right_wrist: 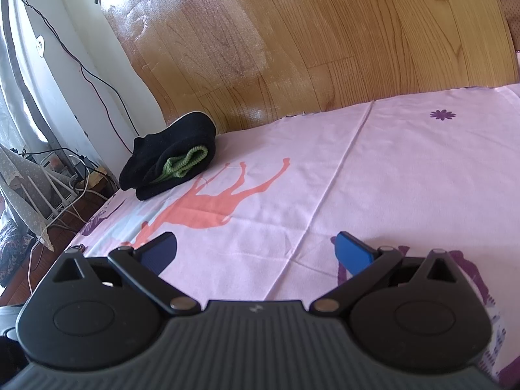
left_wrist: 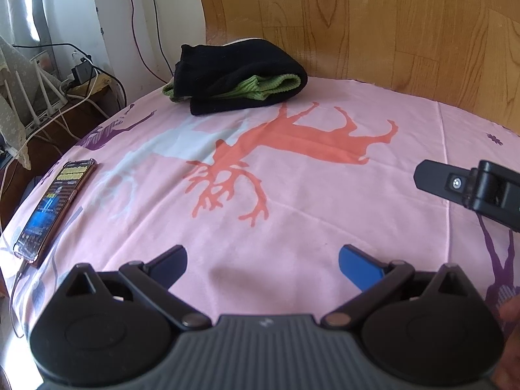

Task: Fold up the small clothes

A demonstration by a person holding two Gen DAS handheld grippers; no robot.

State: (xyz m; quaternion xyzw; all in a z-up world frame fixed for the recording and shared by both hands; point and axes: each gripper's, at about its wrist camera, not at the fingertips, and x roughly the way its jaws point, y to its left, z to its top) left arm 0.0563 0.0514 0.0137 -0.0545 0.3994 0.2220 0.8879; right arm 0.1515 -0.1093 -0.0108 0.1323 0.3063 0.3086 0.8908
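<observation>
Against the headboard (right_wrist: 325,48) the folded black garment (left_wrist: 240,78) looks finished, while both left tongs (left_wrist: 262,261) and right tongs (right_wrist: 255,250) hover spread, holding nothing.

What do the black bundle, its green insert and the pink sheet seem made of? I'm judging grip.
Black garment: matte, likely soft fleece or knit; no sheen. Green piece: ribbed knit, with visible ridges. Pink sheet: thin, smooth woven fabric, probably cotton, with fine creases.
</observation>
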